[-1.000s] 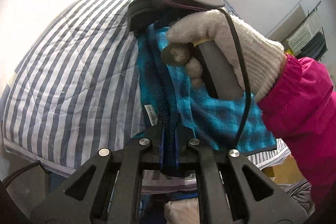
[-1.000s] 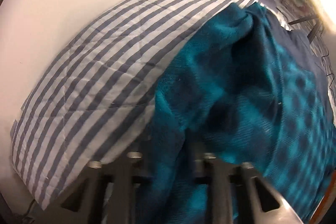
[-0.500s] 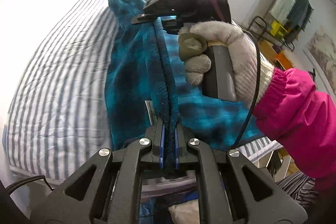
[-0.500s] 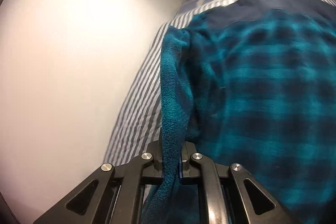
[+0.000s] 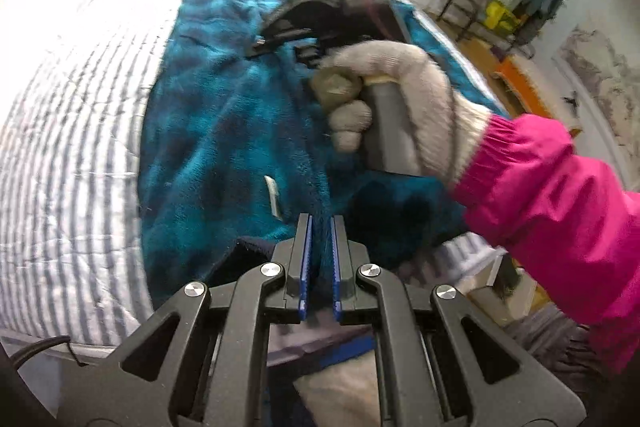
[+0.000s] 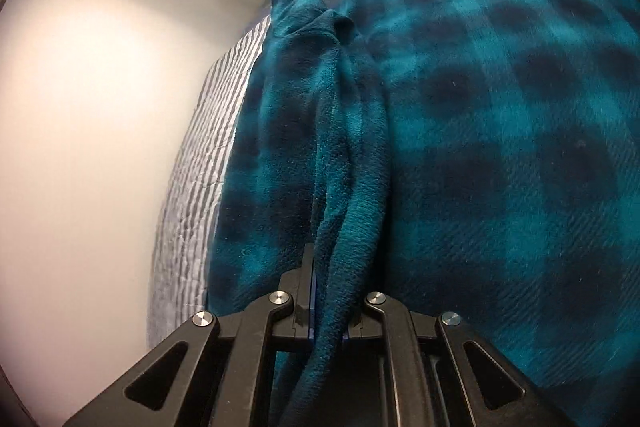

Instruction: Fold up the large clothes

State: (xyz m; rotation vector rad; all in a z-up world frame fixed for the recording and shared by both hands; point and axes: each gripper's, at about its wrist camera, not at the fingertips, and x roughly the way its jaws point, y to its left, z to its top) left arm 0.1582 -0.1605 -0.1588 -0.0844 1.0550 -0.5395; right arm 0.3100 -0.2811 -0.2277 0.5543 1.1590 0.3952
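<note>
- Left tongs (image 5: 319,259) pinch an edge of the teal plaid fleece (image 5: 224,131).
- Right tongs (image 6: 330,311) clamp a bunched fold of it.
- Fleece lies on the striped bed (image 5: 72,147).

Your garment (image 5: 224,131) is teal fleece checked with dark navy squares (image 6: 500,115) — a small white label (image 5: 273,195) shows on it. The bedcover (image 5: 68,155) under it runs in grey and white stripes. Your glove (image 5: 404,95) is cream, your sleeve (image 5: 560,203) bright pink. Both grippers are black — the left gripper (image 5: 319,263) has blue pads (image 5: 305,259).
</note>
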